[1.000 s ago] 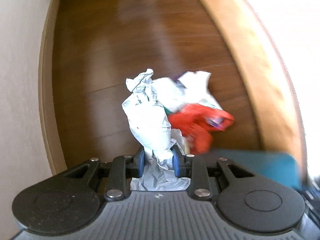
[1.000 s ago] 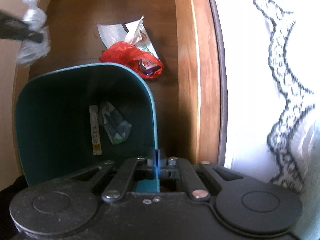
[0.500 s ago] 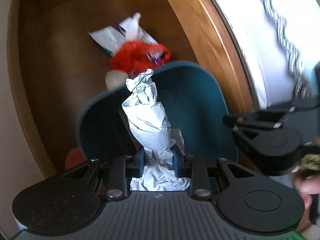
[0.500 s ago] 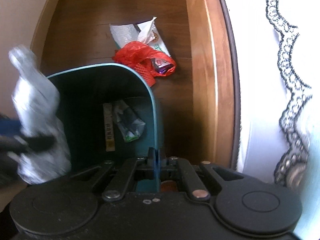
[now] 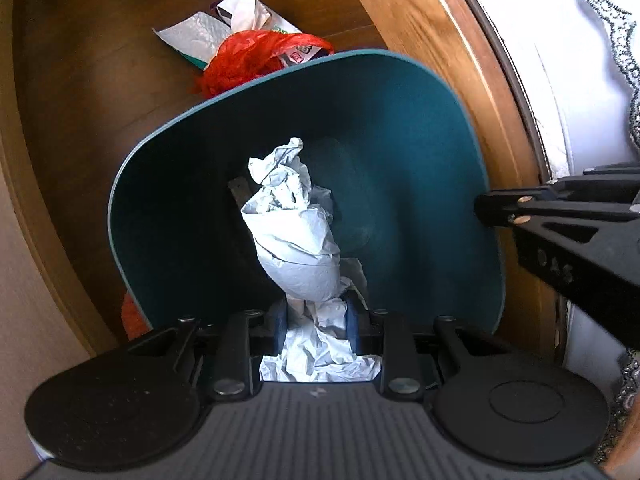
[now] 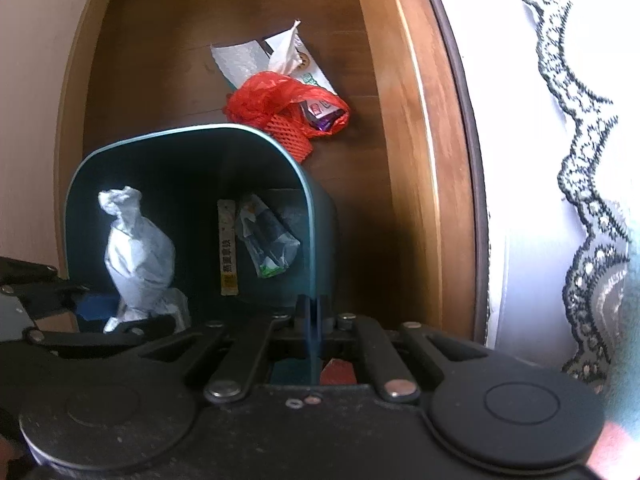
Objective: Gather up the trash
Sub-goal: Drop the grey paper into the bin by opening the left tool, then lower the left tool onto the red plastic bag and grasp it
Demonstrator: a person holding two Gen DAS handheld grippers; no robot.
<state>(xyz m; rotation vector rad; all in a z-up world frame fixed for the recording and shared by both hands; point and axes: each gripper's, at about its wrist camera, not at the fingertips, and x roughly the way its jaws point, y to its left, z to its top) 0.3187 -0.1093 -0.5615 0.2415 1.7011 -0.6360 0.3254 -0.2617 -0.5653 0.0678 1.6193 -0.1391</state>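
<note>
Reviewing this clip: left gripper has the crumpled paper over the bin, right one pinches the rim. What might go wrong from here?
1. The right gripper holds the teal bin only by its thin rim, so the bin may slip or tip.
2. The crumpled paper trails back between the left gripper fingers and might snag on release.
3. The red net bag and wrappers lie on the floor beyond the bin and may get overlooked.
</note>
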